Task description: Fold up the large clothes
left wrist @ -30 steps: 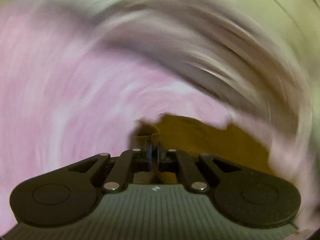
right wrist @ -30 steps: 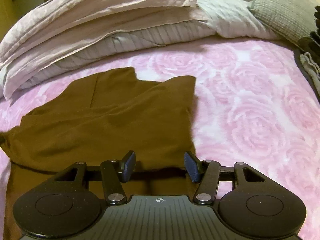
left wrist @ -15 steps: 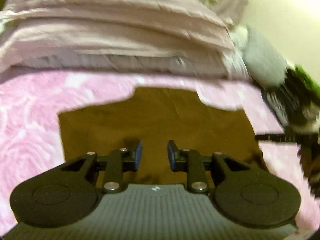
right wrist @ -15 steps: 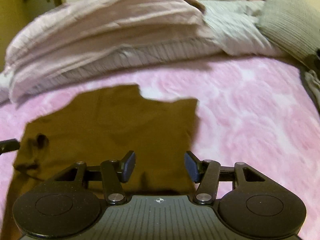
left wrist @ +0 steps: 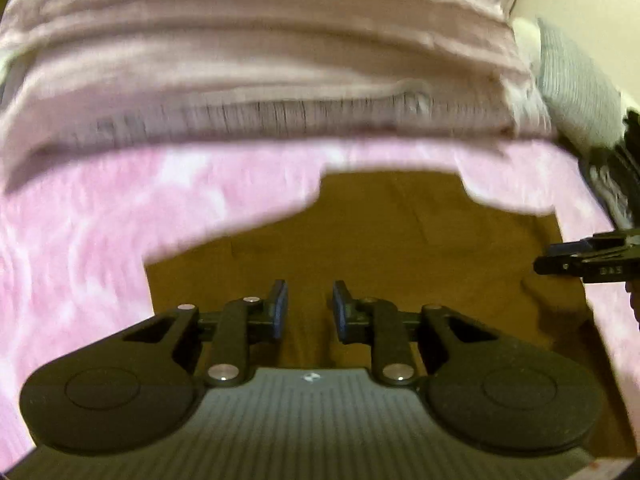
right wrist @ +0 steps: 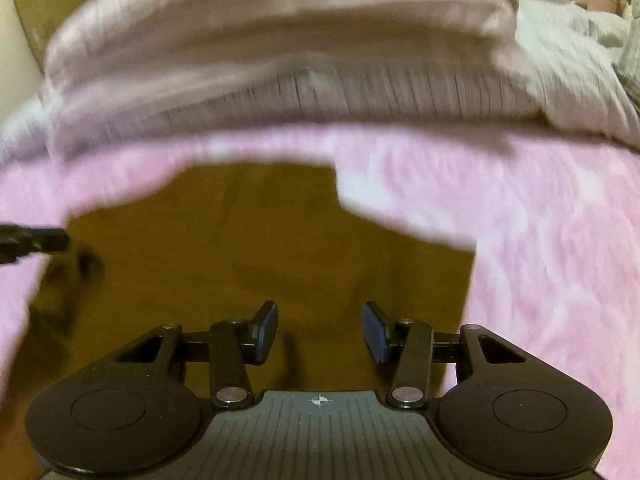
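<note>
Pink rose-patterned bedding (left wrist: 80, 240) is filling both wrist views, with a stack of pale folded quilts (left wrist: 260, 60) lying across the head of the bed at 12 o'clock and a grey ribbed pillow (left wrist: 576, 80) showing at 2 o'clock in the left view. Much of both views is blurred.

Spreading flat on the bedding, the brown garment (left wrist: 400, 248) is occupying the centre of each picture, its far edge stepped and pointing toward the quilts.

Over the garment's near part, the left gripper (left wrist: 307, 305) is hovering with its blue pads narrowly parted, gripping nothing; its jaws have just been closing slightly with only air between them. The right gripper (right wrist: 319, 330) is hanging above the same cloth with a wider gap between its pads, likewise grasping nothing, and its jaws too have just been narrowing without cloth between them.

Each tool is appearing in the other's view: the right gripper's dark tip is entering at 3 o'clock over the garment's side edge, the left one's at 9 o'clock. Small pale characters on that 3 o'clock tip are too blurred to read with certainty.
</note>
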`<state>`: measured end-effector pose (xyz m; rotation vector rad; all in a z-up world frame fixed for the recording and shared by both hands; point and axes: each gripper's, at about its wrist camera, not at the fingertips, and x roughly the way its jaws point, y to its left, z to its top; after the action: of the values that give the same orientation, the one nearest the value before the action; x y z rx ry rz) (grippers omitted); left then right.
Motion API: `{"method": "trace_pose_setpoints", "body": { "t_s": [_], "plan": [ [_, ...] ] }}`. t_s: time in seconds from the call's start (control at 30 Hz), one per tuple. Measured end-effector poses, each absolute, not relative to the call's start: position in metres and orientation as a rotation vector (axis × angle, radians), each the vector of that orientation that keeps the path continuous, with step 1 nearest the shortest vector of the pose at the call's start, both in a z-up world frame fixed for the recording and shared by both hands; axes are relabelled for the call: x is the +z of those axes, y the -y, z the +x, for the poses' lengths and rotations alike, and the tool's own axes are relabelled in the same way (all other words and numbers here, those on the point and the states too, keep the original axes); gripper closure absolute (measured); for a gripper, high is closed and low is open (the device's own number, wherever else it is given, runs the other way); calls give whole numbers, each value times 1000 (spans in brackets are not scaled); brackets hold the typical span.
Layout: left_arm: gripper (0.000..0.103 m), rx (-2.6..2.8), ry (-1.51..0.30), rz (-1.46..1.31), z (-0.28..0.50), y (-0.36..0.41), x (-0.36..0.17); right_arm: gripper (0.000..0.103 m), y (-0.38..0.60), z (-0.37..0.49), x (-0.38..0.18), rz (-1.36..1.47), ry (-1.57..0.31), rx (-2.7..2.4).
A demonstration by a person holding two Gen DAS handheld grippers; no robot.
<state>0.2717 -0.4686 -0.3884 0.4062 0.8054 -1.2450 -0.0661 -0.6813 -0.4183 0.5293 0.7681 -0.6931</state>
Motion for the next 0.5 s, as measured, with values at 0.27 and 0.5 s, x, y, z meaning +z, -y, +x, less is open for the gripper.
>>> {"method": "trace_pose_setpoints", "body": {
  "t_s": [0.27, 0.5],
  "plan": [
    [79, -1294, -966, 337, 317, 578, -415, 58, 783, -10, -434, 685, -679, -655],
    [77, -1315, -1127, 313, 327, 620, -449, 87, 810, 0, -469, 817, -658, -619]
  ]
}}
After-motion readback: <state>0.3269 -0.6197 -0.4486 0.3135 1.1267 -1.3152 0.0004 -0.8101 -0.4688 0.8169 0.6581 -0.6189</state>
